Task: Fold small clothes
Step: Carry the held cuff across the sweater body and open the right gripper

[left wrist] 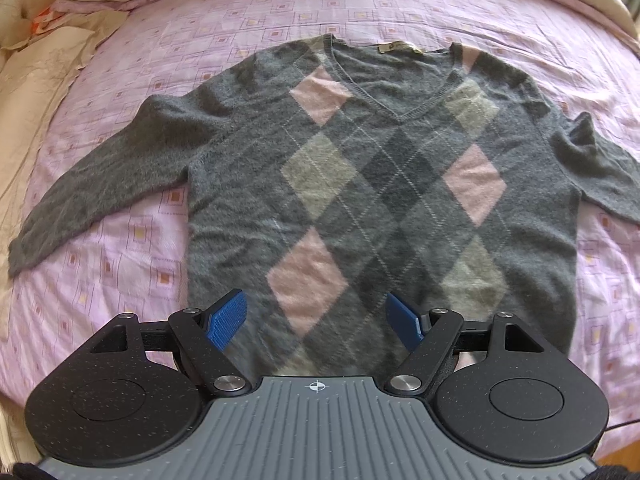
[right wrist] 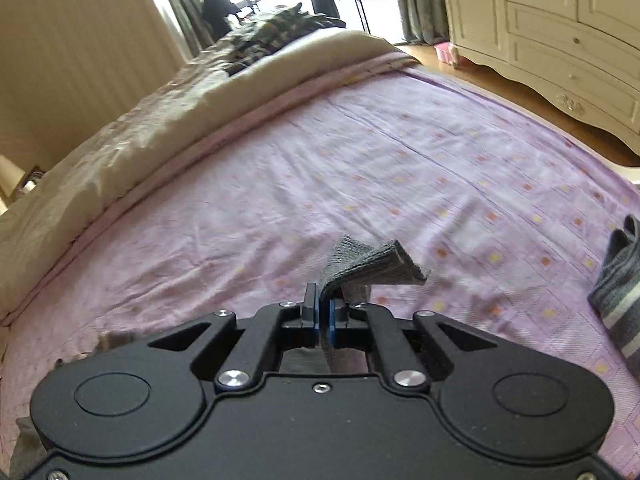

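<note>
A grey V-neck sweater (left wrist: pixel 360 184) with pink and beige diamonds lies flat, front up, on the pink patterned bedsheet (left wrist: pixel 120 248). Its left sleeve (left wrist: pixel 100 184) is spread out to the side, and its right sleeve (left wrist: pixel 600 172) runs off the frame's edge. My left gripper (left wrist: pixel 316 304) hovers open over the hem, with its blue pads (left wrist: pixel 226 320) wide apart and nothing between them. In the right wrist view my right gripper (right wrist: pixel 324 300) is shut on a grey ribbed knit edge (right wrist: pixel 376 268), which sticks up above the sheet (right wrist: pixel 360 168). Which part of the sweater this edge is stays hidden.
A beige quilt (right wrist: pixel 120 140) is bunched along the far side of the bed, with dark plaid clothing (right wrist: pixel 264 36) on top. A grey striped garment (right wrist: pixel 616 292) lies at the right edge. A cream wardrobe (right wrist: pixel 560 40) and wooden floor (right wrist: pixel 500 76) lie beyond the bed.
</note>
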The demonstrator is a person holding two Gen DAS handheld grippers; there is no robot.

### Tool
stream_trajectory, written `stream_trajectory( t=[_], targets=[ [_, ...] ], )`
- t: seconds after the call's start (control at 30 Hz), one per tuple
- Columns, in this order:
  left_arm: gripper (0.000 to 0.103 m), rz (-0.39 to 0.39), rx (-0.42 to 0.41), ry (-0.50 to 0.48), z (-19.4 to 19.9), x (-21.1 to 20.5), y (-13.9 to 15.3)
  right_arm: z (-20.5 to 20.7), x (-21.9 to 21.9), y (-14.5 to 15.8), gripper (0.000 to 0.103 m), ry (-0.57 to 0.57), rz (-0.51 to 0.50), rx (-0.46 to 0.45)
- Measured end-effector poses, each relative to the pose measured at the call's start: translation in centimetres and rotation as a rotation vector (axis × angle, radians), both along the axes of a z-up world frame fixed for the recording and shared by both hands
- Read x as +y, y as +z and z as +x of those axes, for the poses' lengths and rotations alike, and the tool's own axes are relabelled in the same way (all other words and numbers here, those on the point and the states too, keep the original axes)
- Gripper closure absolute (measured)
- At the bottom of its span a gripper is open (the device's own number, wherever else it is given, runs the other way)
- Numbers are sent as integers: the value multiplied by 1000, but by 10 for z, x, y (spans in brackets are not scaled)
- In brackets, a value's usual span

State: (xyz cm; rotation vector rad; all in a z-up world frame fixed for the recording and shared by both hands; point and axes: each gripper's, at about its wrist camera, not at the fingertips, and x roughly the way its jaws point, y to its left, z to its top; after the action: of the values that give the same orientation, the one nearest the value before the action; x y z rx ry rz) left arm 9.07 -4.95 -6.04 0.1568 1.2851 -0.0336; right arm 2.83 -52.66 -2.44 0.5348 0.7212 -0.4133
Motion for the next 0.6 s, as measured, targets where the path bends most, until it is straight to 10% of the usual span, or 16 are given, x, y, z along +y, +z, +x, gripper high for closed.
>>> stream_trajectory(
  t=[0.27,0.6],
  targets=[
    [28,-38,-37,-14,10,66,3,69,161,58,92,307,-10,-107],
    [28,-46,-57,25,13,132,-2,146,356,-10,92,654,29,-37]
  ],
)
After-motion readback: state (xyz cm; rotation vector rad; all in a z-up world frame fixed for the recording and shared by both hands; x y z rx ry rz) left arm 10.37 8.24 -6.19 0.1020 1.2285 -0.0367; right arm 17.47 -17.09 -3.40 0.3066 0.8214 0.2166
